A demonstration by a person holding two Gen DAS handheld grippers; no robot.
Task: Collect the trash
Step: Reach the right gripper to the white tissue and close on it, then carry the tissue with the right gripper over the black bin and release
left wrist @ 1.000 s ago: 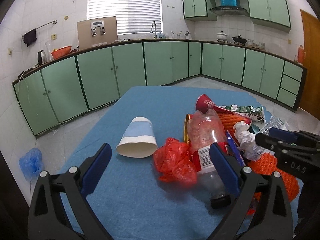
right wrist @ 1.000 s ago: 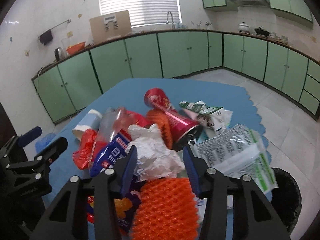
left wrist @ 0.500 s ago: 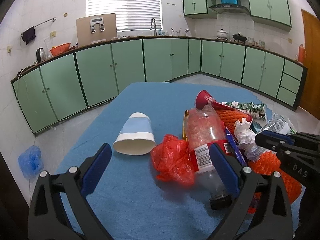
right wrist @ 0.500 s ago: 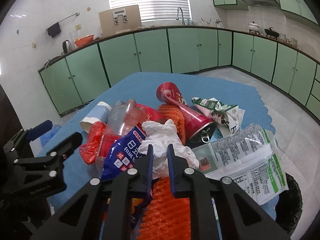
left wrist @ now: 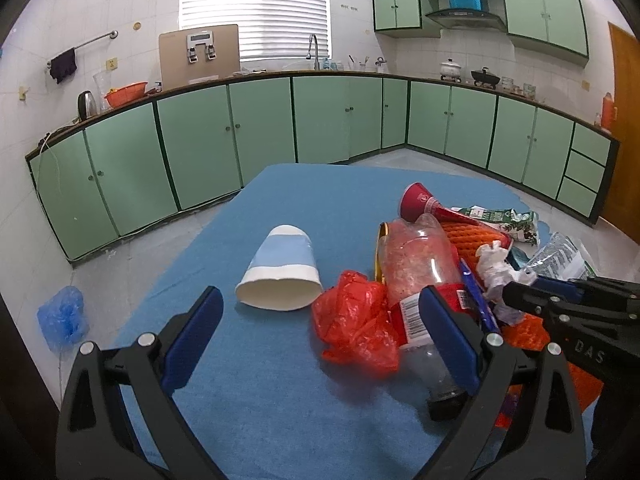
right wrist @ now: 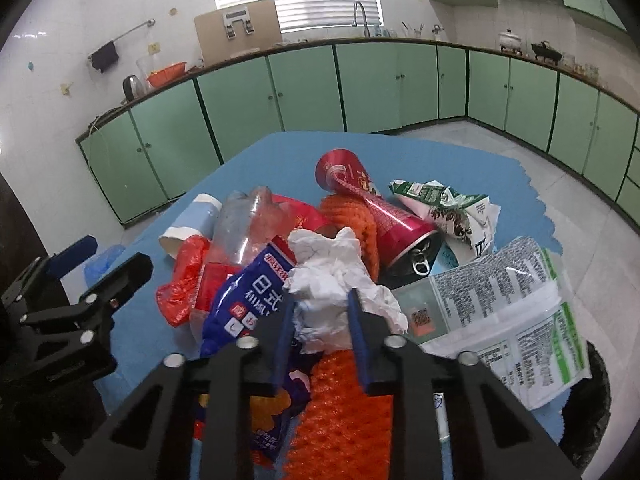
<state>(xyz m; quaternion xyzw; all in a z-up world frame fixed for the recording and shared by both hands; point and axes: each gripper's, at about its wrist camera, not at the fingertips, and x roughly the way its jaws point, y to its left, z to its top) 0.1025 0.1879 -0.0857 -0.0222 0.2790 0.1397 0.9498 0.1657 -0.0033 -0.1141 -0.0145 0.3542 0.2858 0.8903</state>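
My right tongs (right wrist: pixel 320 304) are clenched on the crumpled white tissue (right wrist: pixel 328 276), blue pads pinching its lower part, most of the wad bulging out ahead of the tips. In the left wrist view the same tissue (left wrist: pixel 496 268) sits at the right tongs' tips (left wrist: pixel 516 292), off to the right of my left tongs (left wrist: pixel 320 312).

Left tongs are released, pads wide apart, hovering over the blue tabletop (left wrist: pixel 280 400). Between their pads, ahead: paper cup (left wrist: pixel 280 272) on its side, red plastic bag (left wrist: pixel 356 324), and a clear plastic bottle (left wrist: pixel 416 272) next to the right pad.

Around the right tongs: orange foam net (right wrist: pixel 340 412) directly under them, blue snack wrapper (right wrist: pixel 248 300) touching the tissue on the left, red can (right wrist: pixel 376 216) ahead, green-white carton (right wrist: pixel 448 204) ahead-right, printed clear bag (right wrist: pixel 504 308) to the right. Tissue lies on top of the pile, nothing covering it.

Versus half a second ago: right pads sat nearly shut on the tissue, now a bit wider with the wad between them. Left tongs unchanged.
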